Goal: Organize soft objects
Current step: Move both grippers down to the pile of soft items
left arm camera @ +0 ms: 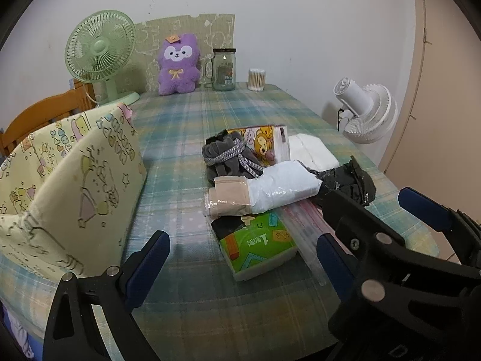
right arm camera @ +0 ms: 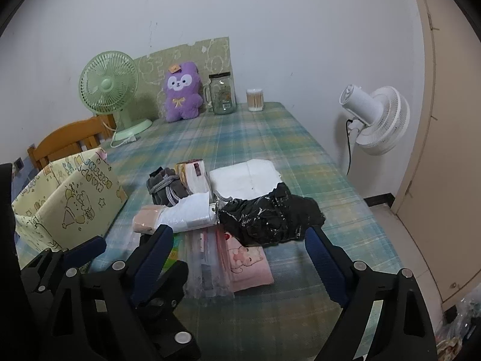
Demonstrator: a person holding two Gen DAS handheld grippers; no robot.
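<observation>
Right gripper [right arm camera: 240, 255] jaws wide above pink pkg [right arm camera: 249, 266], black bag [right arm camera: 267, 216] nearby.

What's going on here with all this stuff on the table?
A person holds two grippers over a pile of soft packs on the plaid table. The left gripper and right gripper are both open, holding nothing. The yellow fabric bin stands to the left, and the pile's packs are all outside it.
</observation>
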